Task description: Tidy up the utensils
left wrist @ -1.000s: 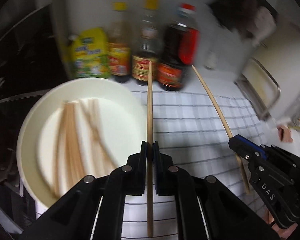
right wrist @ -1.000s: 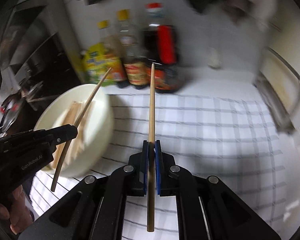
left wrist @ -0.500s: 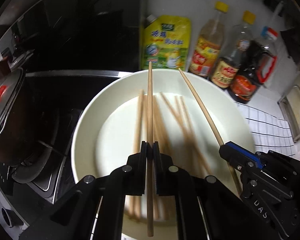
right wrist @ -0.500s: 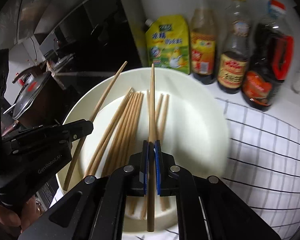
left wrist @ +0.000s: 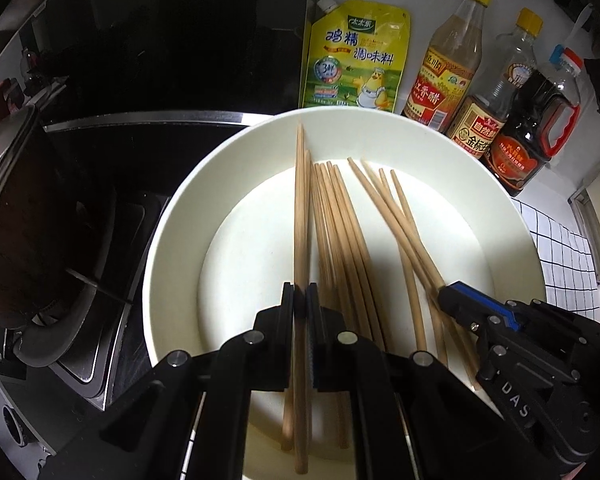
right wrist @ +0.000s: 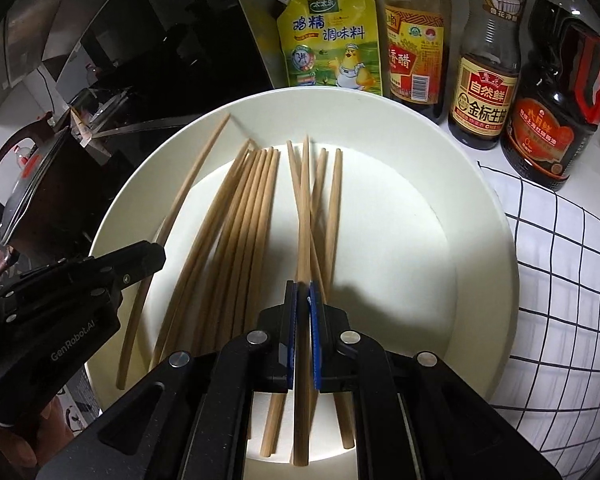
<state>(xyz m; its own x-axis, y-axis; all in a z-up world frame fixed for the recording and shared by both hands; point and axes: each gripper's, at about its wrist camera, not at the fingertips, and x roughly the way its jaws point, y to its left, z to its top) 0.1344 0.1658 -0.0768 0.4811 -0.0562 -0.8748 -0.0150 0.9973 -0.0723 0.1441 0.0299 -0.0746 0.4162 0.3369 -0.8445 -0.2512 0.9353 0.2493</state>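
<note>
A white plate (left wrist: 168,240) holds several wooden chopsticks (left wrist: 340,240) lying roughly side by side. My left gripper (left wrist: 300,298) hangs low over the plate's middle, shut on one chopstick (left wrist: 300,208) that points away toward the far rim. My right gripper (right wrist: 302,292) is also over the plate (right wrist: 500,280), shut on another chopstick (right wrist: 305,208) above the loose chopsticks (right wrist: 240,220). Each gripper shows in the other's view: the right gripper (left wrist: 446,294) at lower right, the left gripper (right wrist: 160,250) at left with its stick slanting over the rim.
Behind the plate stand a yellow seasoning pouch (left wrist: 356,56), two sauce bottles (left wrist: 448,60) and a dark soy jug (left wrist: 536,128). A black stove (left wrist: 100,180) with a dark pot (left wrist: 20,220) lies left. A checked cloth (right wrist: 560,280) covers the counter right.
Both grippers have swung left from above the checked cloth to above the plate and come lower. Each has kept its chopstick clamped throughout.
</note>
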